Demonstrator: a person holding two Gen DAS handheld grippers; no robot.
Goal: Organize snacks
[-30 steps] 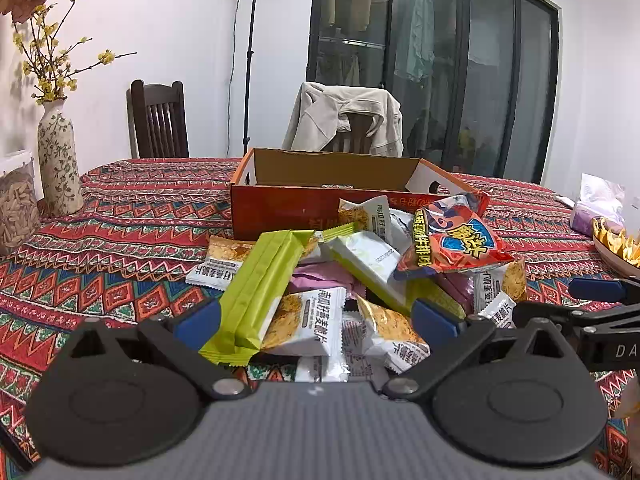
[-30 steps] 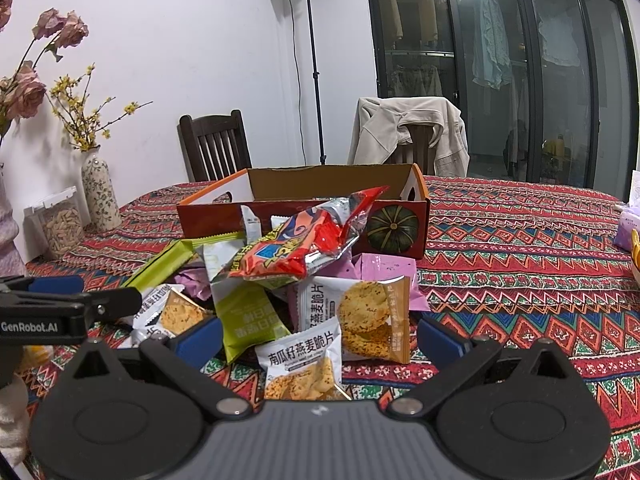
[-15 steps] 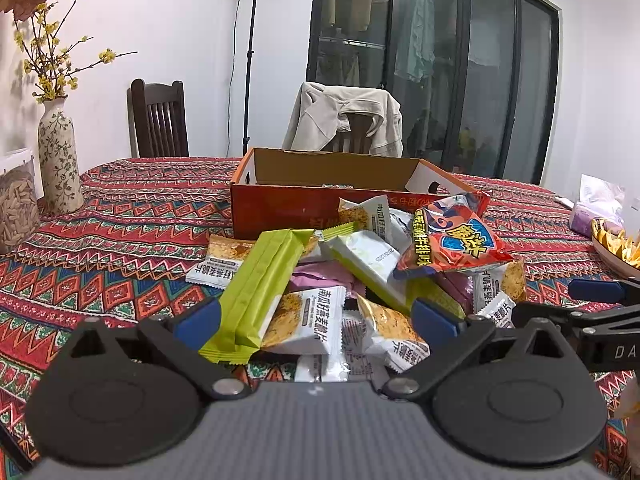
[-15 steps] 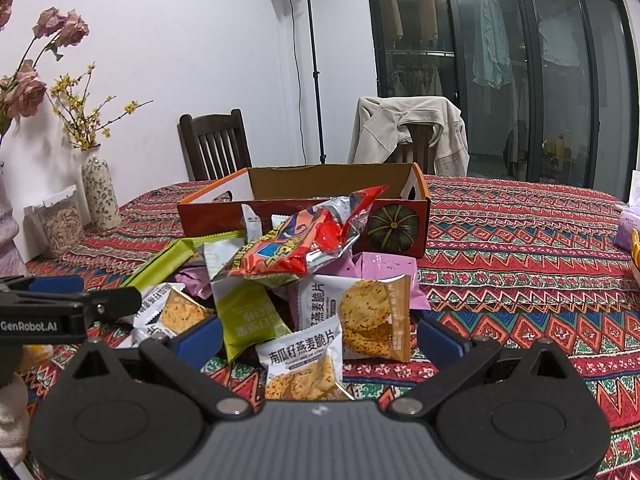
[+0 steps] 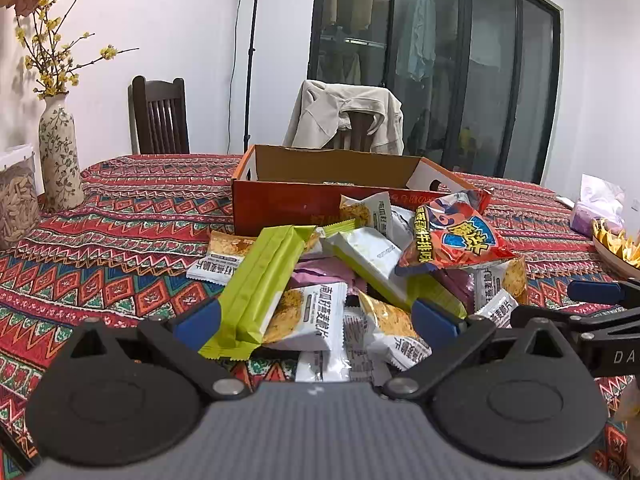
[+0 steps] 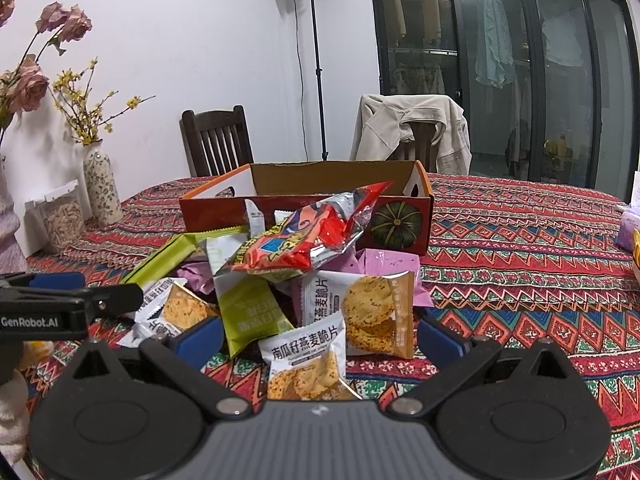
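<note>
A heap of snack packets lies on the patterned tablecloth in front of an open orange cardboard box [image 5: 304,200] [image 6: 304,204]. On top sits a red crisp bag [image 5: 452,240] [image 6: 304,240]. A long green bar [image 5: 260,288] [image 6: 164,260] leans at the left, with white oat-crisp packets [image 5: 312,316] [image 6: 308,356] near the front. My left gripper [image 5: 316,322] stands open at the heap's near edge, holding nothing. My right gripper [image 6: 318,338] is also open, with its blue fingers either side of the front packets.
A patterned vase [image 5: 60,152] [image 6: 102,188] and a clear jar of snacks [image 5: 16,196] [image 6: 60,216] stand at the left. Two chairs [image 5: 160,116] are behind the table, one draped with a jacket [image 5: 344,116]. A bowl of yellow wrappers [image 5: 616,240] and a tissue pack [image 5: 596,208] sit at the right.
</note>
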